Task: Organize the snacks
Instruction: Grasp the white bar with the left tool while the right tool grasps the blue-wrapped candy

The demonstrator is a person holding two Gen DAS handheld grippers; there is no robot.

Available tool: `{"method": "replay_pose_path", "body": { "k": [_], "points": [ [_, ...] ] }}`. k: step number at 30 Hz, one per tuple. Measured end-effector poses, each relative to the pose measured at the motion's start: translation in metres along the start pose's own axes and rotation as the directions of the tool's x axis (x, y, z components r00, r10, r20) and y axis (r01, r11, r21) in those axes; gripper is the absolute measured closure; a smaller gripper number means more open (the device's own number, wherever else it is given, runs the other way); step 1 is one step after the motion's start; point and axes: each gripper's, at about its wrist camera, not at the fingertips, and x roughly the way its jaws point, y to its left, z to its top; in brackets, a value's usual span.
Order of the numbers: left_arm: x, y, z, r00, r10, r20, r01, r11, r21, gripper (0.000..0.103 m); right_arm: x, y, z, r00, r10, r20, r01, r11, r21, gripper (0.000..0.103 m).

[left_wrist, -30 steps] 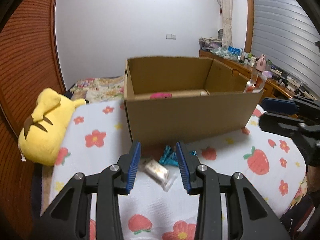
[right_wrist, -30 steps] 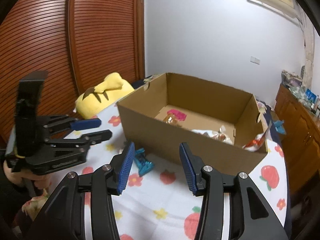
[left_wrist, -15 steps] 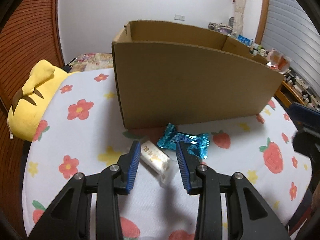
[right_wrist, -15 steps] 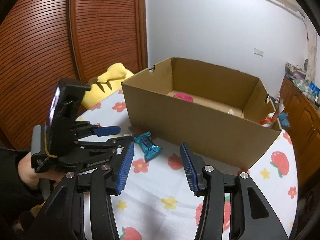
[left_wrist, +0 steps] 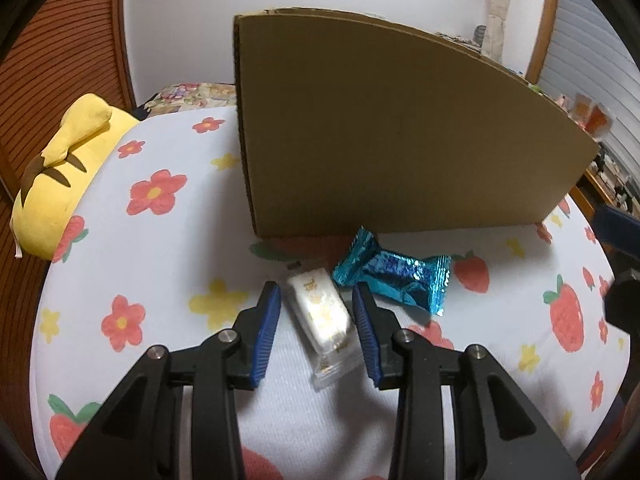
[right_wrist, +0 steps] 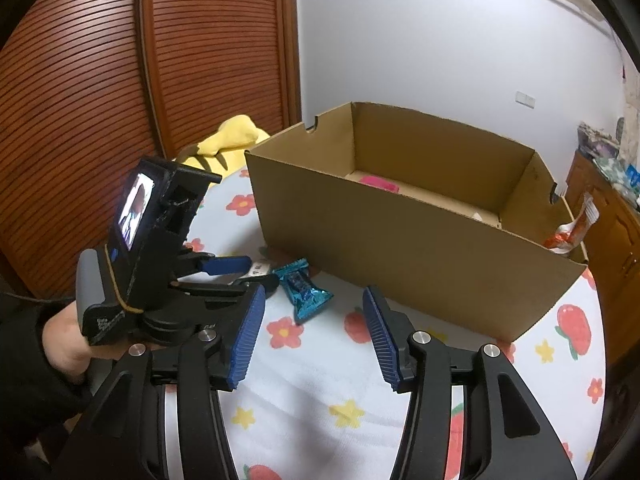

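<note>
white walls (right_wrist: pixel 420 32), a slatted wooden door (right_wrist: pixel 80 100) at left, a wooden dresser (right_wrist: pixel 612 216) at right, grey blinds (left_wrist: pixel 592 52), and a flower-and-strawberry print cloth (left_wrist: pixel 160 248) below.

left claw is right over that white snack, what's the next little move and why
Probably close the left claw on the white snack packet: it lies between the open blue pads, not yet pinched. The blue candy sits just right, so close straight in.

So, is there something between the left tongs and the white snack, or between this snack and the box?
Nothing blocks the left tongs: they are open around the white snack. The near wall of the cardboard box stands between snack and box interior.
</note>
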Motion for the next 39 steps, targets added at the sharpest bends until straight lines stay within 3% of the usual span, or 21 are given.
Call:
{"method": "replay_pose_path", "body": {
  "k": [2, 4, 24, 34, 38, 39],
  "points": [
    [-0.002, -0.001, -0.002, 1.0, -0.005, 0.003, 0.005, 1.0, 0.023, 0.081, 0.003, 0.0, -0.001, 1.0, 0.001, -0.008, -0.001, 1.0, -0.005, 0.051],
    [-0.004, -0.001, -0.005, 1.0, -0.012, 0.003, 0.011, 0.999, 0.037, 0.083, 0.008, 0.001, 0.0, 1.0, 0.003, -0.016, -0.003, 1.0, -0.008, 0.051],
    [-0.059, 0.02, -0.037, 0.998, -0.023, 0.056, 0.02, 0.999, 0.044, 0.083, 0.094, 0.001, 0.009, 0.985, 0.062, -0.16, -0.067, 0.997, -0.025, 0.051],
    [-0.073, 0.027, -0.044, 0.996, -0.033, 0.079, 0.03, 0.999, 0.04, 0.083, 0.122, 0.01, 0.01, 0.973, 0.041, -0.226, -0.061, 0.995, -0.084, 0.053],
    [-0.073, 0.029, -0.045, 0.996, -0.037, 0.08, 0.034, 0.999, 0.038, 0.083, 0.124, 0.01, 0.009, 0.971, 0.028, -0.235, -0.052, 0.994, -0.096, 0.061],
    [-0.073, 0.029, -0.045, 0.996, -0.037, 0.08, 0.034, 0.999, 0.037, 0.083, 0.123, 0.011, 0.009, 0.971, 0.032, -0.237, -0.056, 0.994, -0.096, 0.067]
  ]
}}
